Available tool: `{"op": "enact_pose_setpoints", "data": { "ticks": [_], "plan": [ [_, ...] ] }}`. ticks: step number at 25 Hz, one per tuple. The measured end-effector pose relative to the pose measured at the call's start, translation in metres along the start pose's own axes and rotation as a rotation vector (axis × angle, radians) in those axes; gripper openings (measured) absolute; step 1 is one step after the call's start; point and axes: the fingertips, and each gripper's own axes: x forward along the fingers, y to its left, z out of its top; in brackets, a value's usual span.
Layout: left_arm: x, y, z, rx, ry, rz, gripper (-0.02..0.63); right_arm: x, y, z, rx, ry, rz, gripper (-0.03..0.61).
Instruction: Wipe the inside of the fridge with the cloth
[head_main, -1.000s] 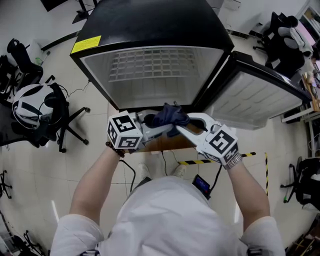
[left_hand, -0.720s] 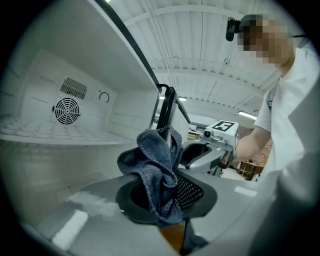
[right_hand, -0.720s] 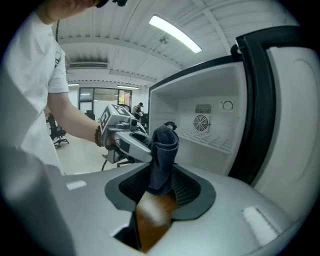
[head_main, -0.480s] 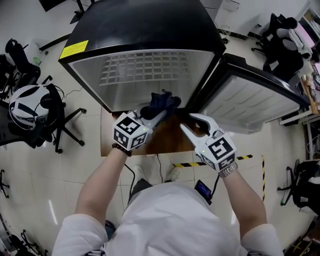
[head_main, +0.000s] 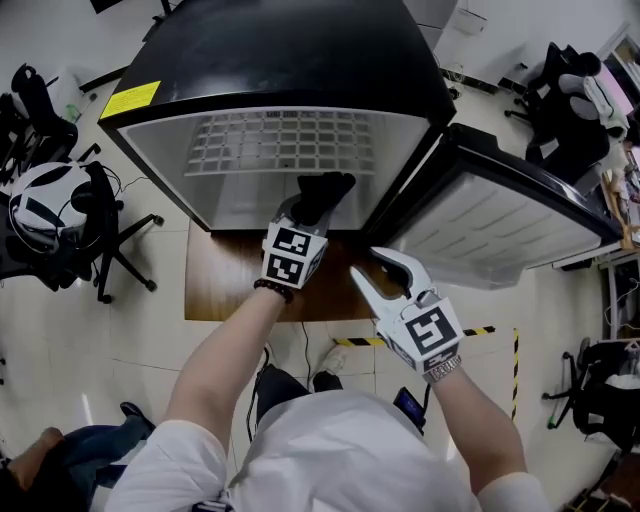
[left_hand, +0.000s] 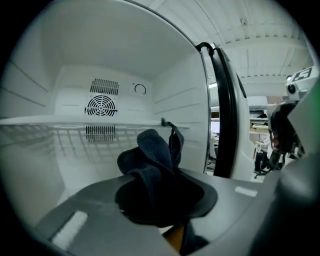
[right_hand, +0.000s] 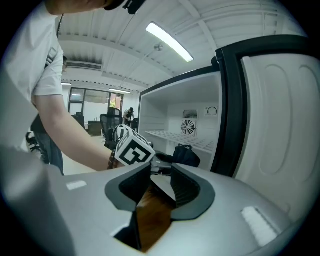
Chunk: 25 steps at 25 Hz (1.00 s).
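Observation:
The black fridge stands open, its white inside and wire shelf showing. A dark blue cloth is bunched in my left gripper, which is shut on it at the mouth of the fridge below the shelf. In the left gripper view the cloth sticks up between the jaws of that gripper, with the fan grille behind. My right gripper hangs back over the wooden table. Its jaws have just been opening and nothing is between them.
The fridge door swings out to the right. Office chairs and a white helmet stand at the left, more chairs at the far right. Yellow-black tape runs on the floor.
The left gripper has carried the cloth forward and down to the fridge opening. The right gripper has come off the cloth, opened and drawn back to the right.

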Motion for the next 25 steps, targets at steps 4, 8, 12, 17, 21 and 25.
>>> {"op": "enact_pose_setpoints", "data": {
  "ticks": [4,8,12,17,21,25],
  "plan": [
    [0.033,-0.004,-0.011,-0.032,0.024,0.056,0.077,-0.007,-0.013,0.004,0.012,-0.038,-0.019,0.110],
    [0.045,0.021,-0.024,-0.065,0.029,0.108,0.077,0.006,-0.004,0.009,-0.008,-0.056,-0.004,0.087],
    [0.060,0.034,-0.027,-0.077,0.026,0.131,0.077,0.011,-0.001,0.002,0.023,-0.041,0.005,0.074],
    [0.084,0.042,-0.026,-0.136,0.020,0.154,0.077,0.012,-0.002,-0.002,0.015,-0.055,0.023,0.067],
    [0.100,0.045,-0.021,-0.145,0.008,0.159,0.077,0.010,-0.004,-0.008,0.020,-0.048,0.025,0.063],
    [0.112,0.047,-0.019,-0.143,-0.010,0.159,0.077,0.006,-0.008,-0.016,0.030,-0.035,0.015,0.063]
  ]
}}
